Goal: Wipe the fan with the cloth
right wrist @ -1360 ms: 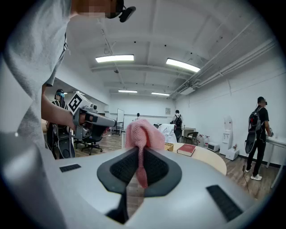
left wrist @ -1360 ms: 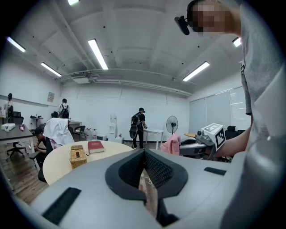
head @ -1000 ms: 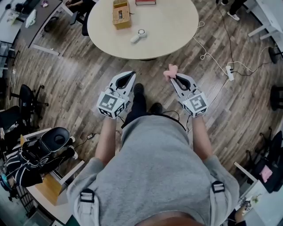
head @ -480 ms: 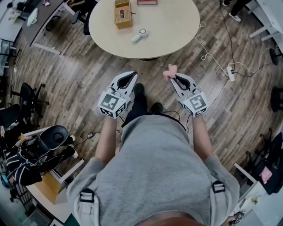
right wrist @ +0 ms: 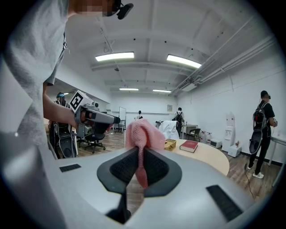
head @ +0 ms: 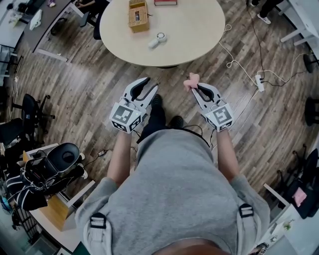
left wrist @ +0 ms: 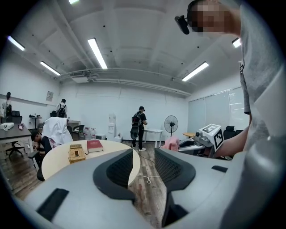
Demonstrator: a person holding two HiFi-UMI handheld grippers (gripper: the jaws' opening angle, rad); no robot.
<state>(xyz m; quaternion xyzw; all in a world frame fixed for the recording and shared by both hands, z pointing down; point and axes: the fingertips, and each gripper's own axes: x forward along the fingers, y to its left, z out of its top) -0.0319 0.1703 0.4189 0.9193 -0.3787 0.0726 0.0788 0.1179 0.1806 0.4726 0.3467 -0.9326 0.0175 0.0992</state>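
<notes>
Head view, going left to right. My left gripper [head: 150,84] hangs over the wood floor [head: 75,84], just ahead of my shoes and well short of the round table [head: 199,45]. Its jaws are opening right now with a modest gap between them. Nothing's in there: the left gripper view shows only floor and a bit of table edge through the gap.

The little white handheld fan [head: 157,39] lies flat on the table, near the edge closest to me and a bit left of the table's middle. It's well apart from both grippers. A wooden box [head: 137,15] sits further back toward the far left edge, and a red book [head: 164,2] is right at the far edge.

My right gripper [head: 196,87] is level with the left one, also over the floor. It's clamped tight on the pink cloth [head: 191,79]. In the right gripper view, a strip of cloth runs down between the pads and the rest bunches up past the tips.

Further right, a white power strip [head: 259,82] lies on the floor with its cable trailing.
</notes>
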